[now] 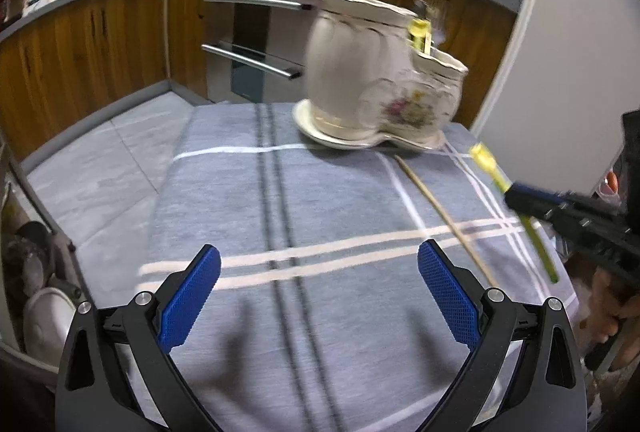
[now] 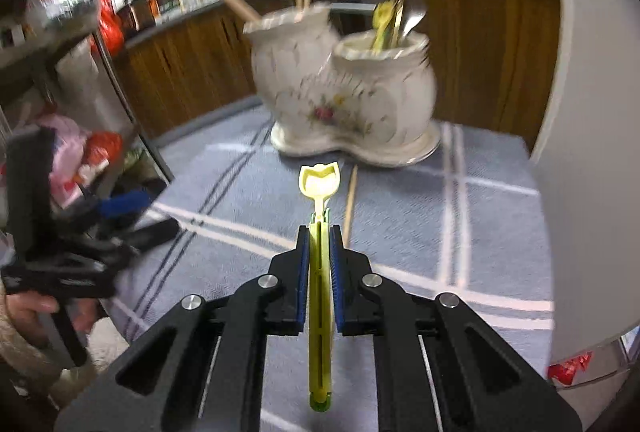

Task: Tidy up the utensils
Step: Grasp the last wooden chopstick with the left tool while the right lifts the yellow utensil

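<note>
Right claw [image 2: 319, 264], angled down, clamps a yellow utensil [image 2: 320, 192]; left claw [image 1: 319, 296] hangs apart, empty.

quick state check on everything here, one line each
left tool: open, empty
right tool: shut on yellow utensil
yellow utensil: held, lifted off the cloth
wooden stick: lying flat on the cloth
ceramic holder: upright, utensils in both pots

Ceramic holder [image 2: 344, 92] w/ utensils: motion-blurred, details unreadable.
</note>
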